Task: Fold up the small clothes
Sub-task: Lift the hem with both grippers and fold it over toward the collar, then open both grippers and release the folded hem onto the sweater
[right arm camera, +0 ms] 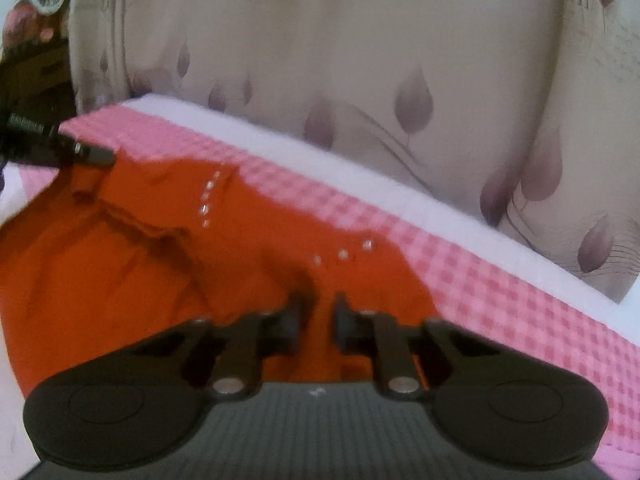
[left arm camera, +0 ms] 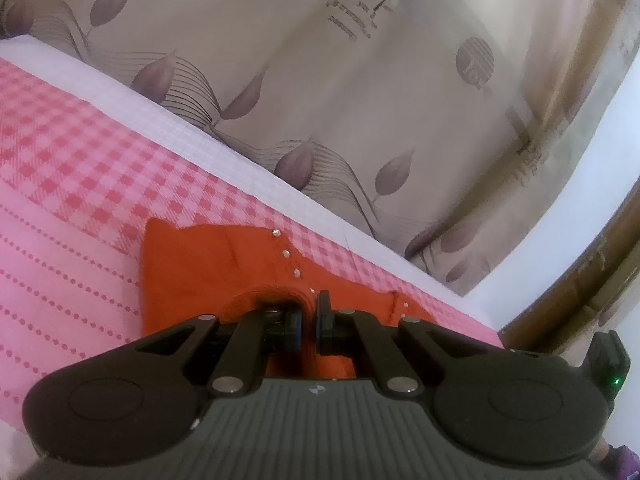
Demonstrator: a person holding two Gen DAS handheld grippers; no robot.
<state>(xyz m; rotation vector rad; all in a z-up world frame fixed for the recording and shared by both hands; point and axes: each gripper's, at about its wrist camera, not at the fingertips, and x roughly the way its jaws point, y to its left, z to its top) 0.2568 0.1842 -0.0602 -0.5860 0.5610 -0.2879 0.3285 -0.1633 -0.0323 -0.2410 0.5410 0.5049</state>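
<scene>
Left tool (left arm camera: 309,320) pinching orange garment (left arm camera: 208,264), pink checked sheet (left arm camera: 80,152) beneath

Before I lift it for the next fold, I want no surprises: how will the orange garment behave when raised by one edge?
The orange garment is probably floppy: it already lies creased and rumpled on the checked bedsheet, so it should drape and sag. It looks thin, so likely light. The metal snaps may add slight stiffness along that edge.
</scene>
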